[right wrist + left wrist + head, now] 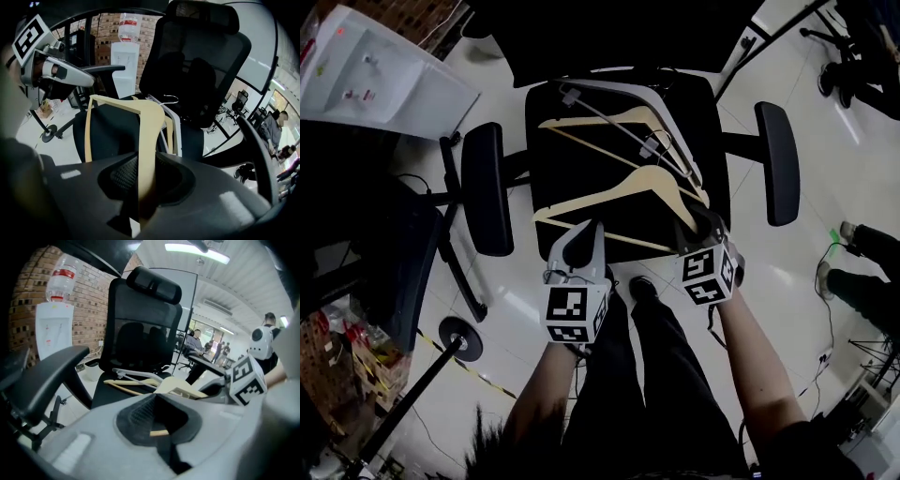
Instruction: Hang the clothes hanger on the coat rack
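Observation:
A wooden hanger [619, 190] lies nearest me on the black seat [548, 169] of an office chair. My left gripper [578, 234] is at the left end of its bottom bar. In the left gripper view a short piece of that wood [159, 432] shows between the jaws of the left gripper [159, 427]. My right gripper [708, 230] is closed on the hanger's right arm. That pale arm [150, 122] runs straight into the right gripper [145, 183]. No coat rack is in view.
A second wooden hanger [609, 120] and a grey-white hanger [581, 98] lie farther back on the seat. Armrests [485, 187] [778, 161] flank it, and the backrest [145, 329] rises behind. A water dispenser [375, 75] stands at the left. A person's shoes [853, 281] are at the right.

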Available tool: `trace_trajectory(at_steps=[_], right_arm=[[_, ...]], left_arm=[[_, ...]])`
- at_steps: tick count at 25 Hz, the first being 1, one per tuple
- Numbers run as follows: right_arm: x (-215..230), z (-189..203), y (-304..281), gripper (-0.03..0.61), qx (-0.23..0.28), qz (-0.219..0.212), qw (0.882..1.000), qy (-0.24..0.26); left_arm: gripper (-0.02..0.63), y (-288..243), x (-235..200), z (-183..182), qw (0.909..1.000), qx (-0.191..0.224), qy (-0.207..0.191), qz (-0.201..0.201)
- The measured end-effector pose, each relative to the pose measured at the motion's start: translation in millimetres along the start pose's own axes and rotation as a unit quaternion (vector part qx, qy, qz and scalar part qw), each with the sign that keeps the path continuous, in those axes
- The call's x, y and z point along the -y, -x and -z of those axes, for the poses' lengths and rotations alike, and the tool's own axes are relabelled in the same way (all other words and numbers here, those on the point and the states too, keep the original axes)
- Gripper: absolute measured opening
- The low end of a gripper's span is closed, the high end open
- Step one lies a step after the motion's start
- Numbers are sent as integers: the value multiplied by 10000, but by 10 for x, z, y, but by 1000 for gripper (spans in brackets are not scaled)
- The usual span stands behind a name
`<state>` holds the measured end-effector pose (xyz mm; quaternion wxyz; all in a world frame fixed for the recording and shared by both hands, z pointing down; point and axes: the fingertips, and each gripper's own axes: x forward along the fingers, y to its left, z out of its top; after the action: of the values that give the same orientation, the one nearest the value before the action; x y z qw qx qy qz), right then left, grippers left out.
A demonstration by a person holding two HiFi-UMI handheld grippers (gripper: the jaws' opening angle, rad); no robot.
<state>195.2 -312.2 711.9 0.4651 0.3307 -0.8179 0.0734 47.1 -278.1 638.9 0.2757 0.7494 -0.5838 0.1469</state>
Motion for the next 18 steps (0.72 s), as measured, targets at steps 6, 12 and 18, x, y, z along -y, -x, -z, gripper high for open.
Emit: trace_trajectory(at_steps=[6,12,18], right_arm=[[216,-306,629,92,674,77,9973,281],[301,-817,1376,91,1564,-196,9866,414],[315,-1305,2040,91,2208,-416,9711,807]], left_arm=[[5,586,329,-670,9958,895,-25,-203],[5,1393,414,-1386,9842,1518,-8,-908],[5,2168,437,-1742,9679,1856,-48,-1693]])
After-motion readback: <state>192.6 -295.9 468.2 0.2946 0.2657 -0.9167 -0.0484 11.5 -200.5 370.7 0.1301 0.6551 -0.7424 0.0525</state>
